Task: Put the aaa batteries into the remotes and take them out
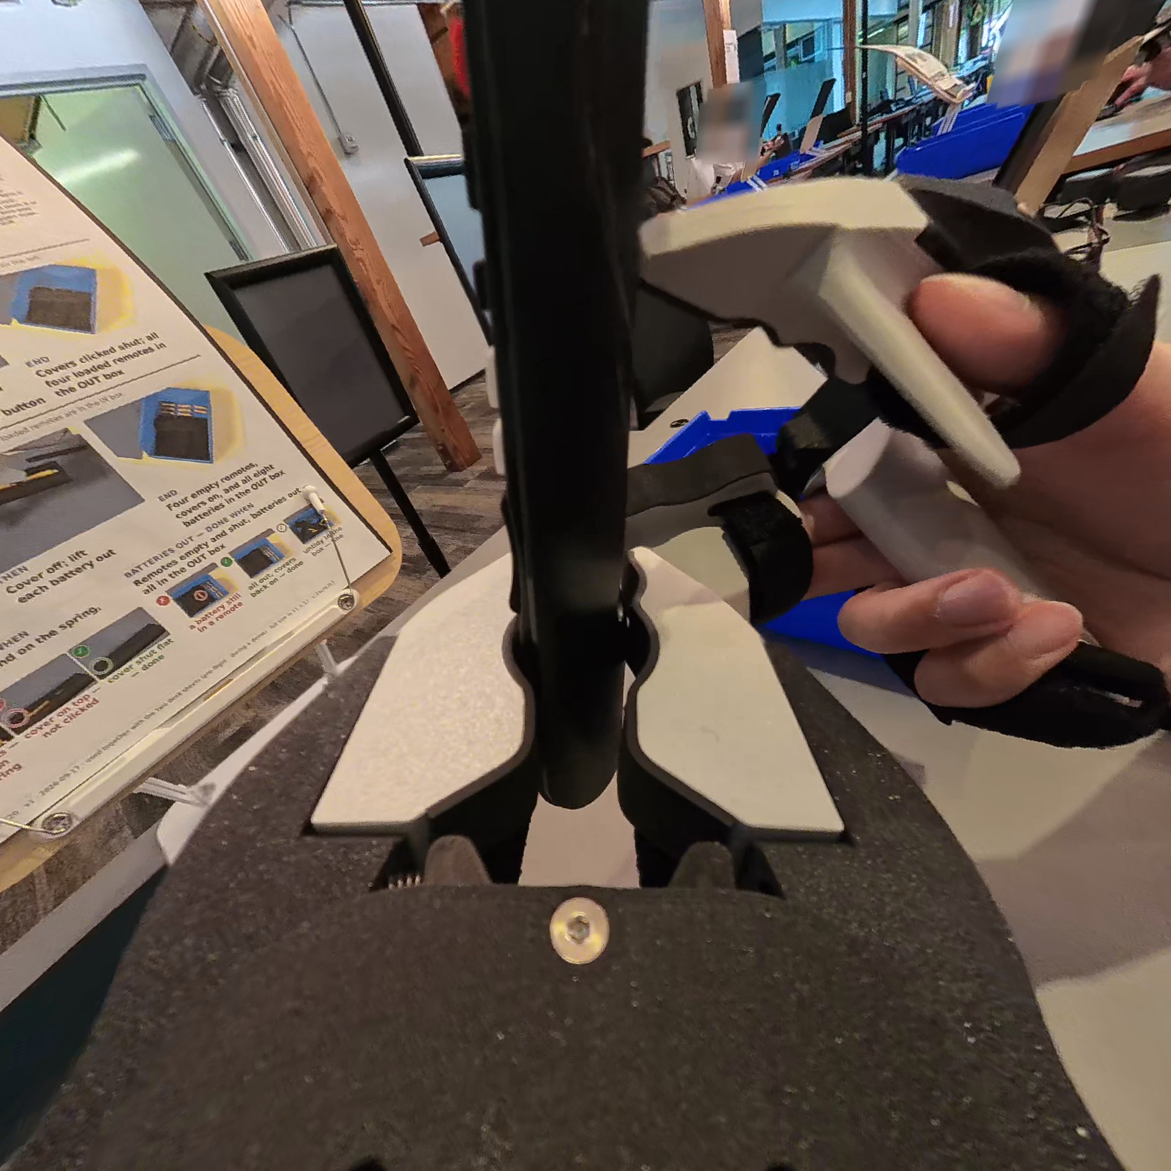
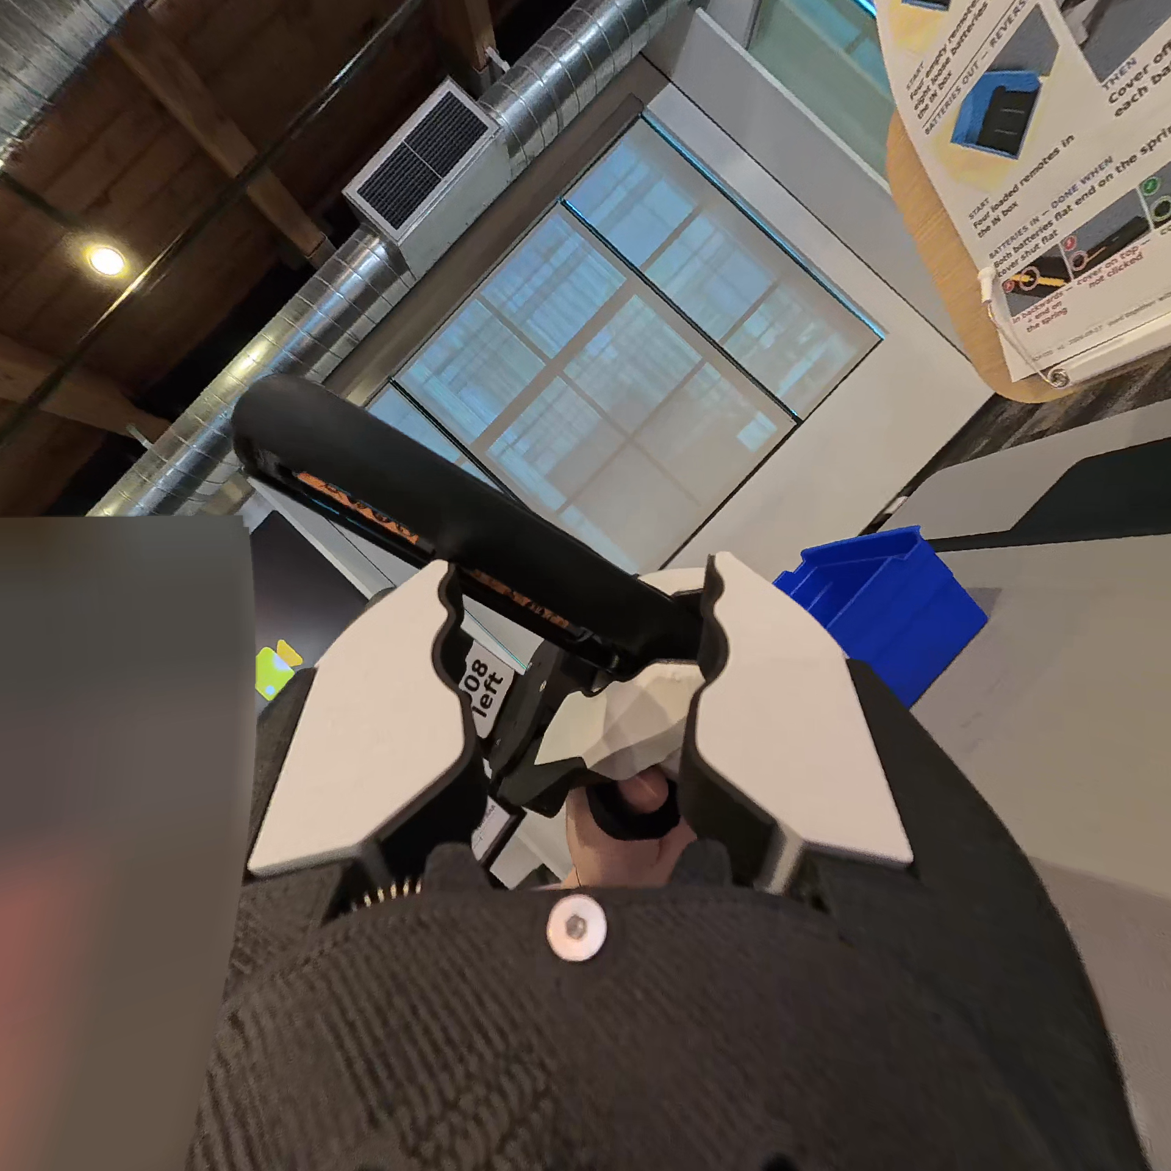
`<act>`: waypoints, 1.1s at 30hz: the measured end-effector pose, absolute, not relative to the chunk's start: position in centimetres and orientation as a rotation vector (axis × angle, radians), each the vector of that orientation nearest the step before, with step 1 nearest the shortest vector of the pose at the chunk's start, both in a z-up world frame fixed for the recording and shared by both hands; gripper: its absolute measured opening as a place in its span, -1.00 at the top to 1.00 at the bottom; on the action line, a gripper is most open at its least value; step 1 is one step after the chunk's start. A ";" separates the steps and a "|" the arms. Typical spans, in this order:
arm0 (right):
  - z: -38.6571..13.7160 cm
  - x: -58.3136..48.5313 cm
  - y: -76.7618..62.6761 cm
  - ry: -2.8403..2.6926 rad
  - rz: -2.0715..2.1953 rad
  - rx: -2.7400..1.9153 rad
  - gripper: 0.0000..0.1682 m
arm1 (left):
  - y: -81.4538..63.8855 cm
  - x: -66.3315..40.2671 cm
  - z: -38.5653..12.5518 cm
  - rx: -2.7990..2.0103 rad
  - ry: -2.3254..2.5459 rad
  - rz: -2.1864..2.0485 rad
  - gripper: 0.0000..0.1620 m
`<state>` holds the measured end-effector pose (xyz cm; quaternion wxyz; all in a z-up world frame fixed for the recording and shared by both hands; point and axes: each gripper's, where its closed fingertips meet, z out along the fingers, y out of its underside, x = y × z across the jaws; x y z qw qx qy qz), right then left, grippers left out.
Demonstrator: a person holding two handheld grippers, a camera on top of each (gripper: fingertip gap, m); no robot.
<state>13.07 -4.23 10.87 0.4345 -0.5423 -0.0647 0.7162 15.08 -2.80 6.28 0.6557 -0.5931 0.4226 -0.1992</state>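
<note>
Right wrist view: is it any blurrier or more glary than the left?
Left wrist view: the right gripper and hand are motion-smeared, remote crisp. Right wrist view: remote sharp, ceiling lamp blown out, wide-angle bend on window.

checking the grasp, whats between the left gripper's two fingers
The black remote, standing on end, with the left gripper shut on its lower part. The left wrist view shows it.
</note>
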 end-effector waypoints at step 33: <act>14.7 16.4 -5.2 -0.559 0.361 -0.990 0.31 | -5.9 17.4 5.4 -1.510 0.933 -0.934 0.69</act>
